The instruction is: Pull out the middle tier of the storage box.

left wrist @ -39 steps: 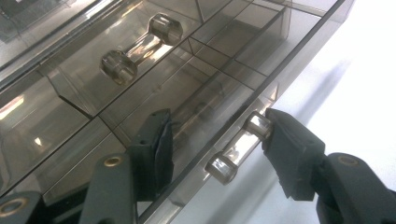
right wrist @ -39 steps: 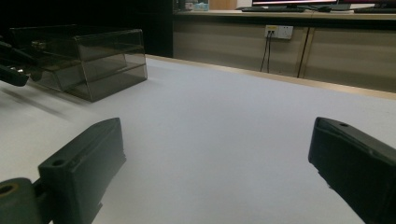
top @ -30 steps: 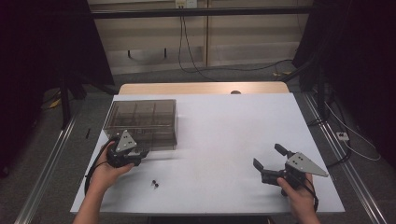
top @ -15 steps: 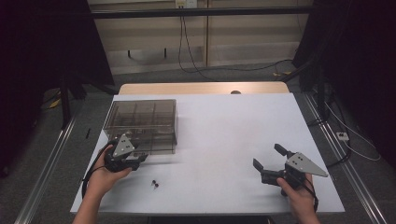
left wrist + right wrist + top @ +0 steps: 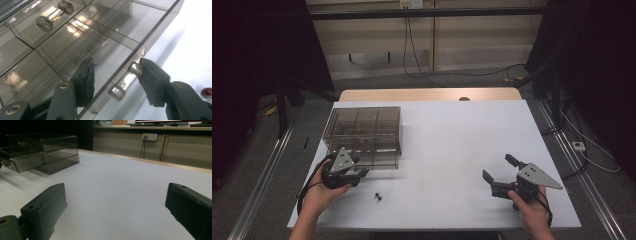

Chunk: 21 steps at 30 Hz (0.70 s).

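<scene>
Left tongs (image 5: 113, 77) straddle the front wall of a pulled-out drawer (image 5: 105, 50) of the smoky clear drawer box (image 5: 362, 131). One jaw is inside the drawer, the other outside, touching the end of the clear bar handle (image 5: 126, 81). The jaws stand partly apart; I cannot tell whether they press on the wall and handle. In the high view the left tongs (image 5: 357, 174) sit at the box's front, near the counter's front-left corner, held by the left hand (image 5: 319, 192). The drawer has dividers. A second handle (image 5: 53, 13) shows on the drawer face above.

Right tongs (image 5: 113, 217) are wide open with nothing between the jaws, hovering over bare white counter (image 5: 452, 145). In the high view the right tongs (image 5: 502, 172) are near the front-right corner, well apart from the box, in the right hand (image 5: 529, 207).

Two small dark red beads (image 5: 377, 197) lie on the counter near the front edge, just beside the left tongs. One bead (image 5: 207, 91) shows in the left gripper view.
</scene>
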Each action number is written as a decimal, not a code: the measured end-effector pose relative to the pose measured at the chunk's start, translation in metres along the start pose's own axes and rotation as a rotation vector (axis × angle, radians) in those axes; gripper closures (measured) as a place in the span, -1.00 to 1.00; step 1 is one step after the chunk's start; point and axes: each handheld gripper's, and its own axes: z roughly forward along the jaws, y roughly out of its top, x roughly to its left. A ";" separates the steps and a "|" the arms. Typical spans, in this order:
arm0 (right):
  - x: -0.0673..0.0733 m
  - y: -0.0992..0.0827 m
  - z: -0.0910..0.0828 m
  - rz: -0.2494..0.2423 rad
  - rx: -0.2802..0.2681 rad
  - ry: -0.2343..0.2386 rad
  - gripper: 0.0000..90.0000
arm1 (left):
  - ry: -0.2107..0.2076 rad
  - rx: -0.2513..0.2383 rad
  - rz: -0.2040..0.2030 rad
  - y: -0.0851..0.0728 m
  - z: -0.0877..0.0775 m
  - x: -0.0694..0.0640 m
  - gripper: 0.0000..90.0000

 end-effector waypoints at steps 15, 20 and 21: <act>0.001 0.000 0.000 -0.002 0.001 0.002 -0.93 | -0.004 0.002 -0.020 -0.004 0.003 -0.002 0.07; 0.000 0.000 0.000 -0.002 0.001 0.001 -0.93 | 0.000 -0.004 -0.024 -0.003 0.004 -0.002 0.08; 0.001 0.000 0.000 -0.002 0.001 0.002 -0.93 | -0.001 -0.004 -0.025 -0.003 0.004 -0.002 0.08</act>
